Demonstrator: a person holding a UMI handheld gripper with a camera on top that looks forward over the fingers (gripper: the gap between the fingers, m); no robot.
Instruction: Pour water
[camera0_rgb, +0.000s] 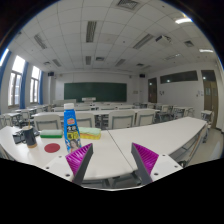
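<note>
A tall blue and yellow bottle (71, 128) stands on the white table (140, 137), beyond my left finger and a little to its left. A flat red disc (52, 148) lies on the table left of the bottle's base. Something green (88, 133) lies behind the bottle to its right. My gripper (112, 158) hovers above the near part of the table, open, with only bare tabletop between the magenta pads (80, 160).
This is a classroom with rows of white desks and chairs (120, 118) behind the table. A dark chalkboard (95, 91) fills the far wall. Windows (18, 80) line the left side. A seam (103, 140) runs between two tabletops ahead of the fingers.
</note>
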